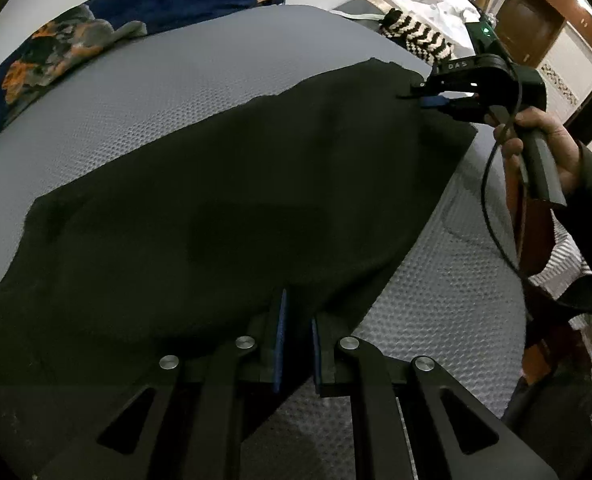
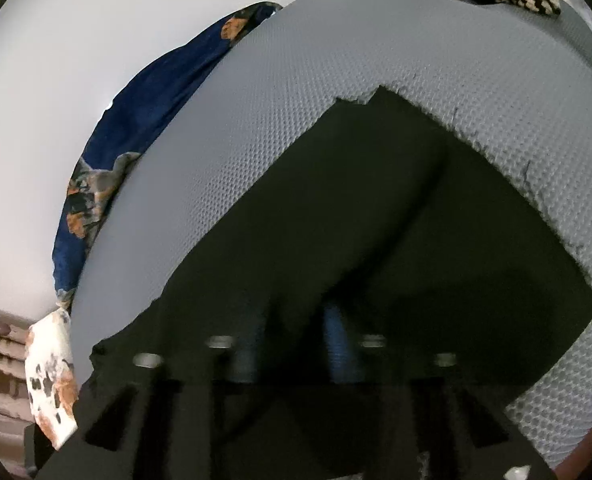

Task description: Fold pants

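Pinching the near edge of the black pants (image 1: 215, 208), left tool (image 1: 296, 344) is clamped tight. Right tool (image 1: 436, 98) sits at the 2 o'clock corner, grip too blurry to call. Pants lie flat on the grey mattress (image 1: 167, 92).

One marking reads — "DAS", white letters on the right tongs (image 1: 426, 96) black body.
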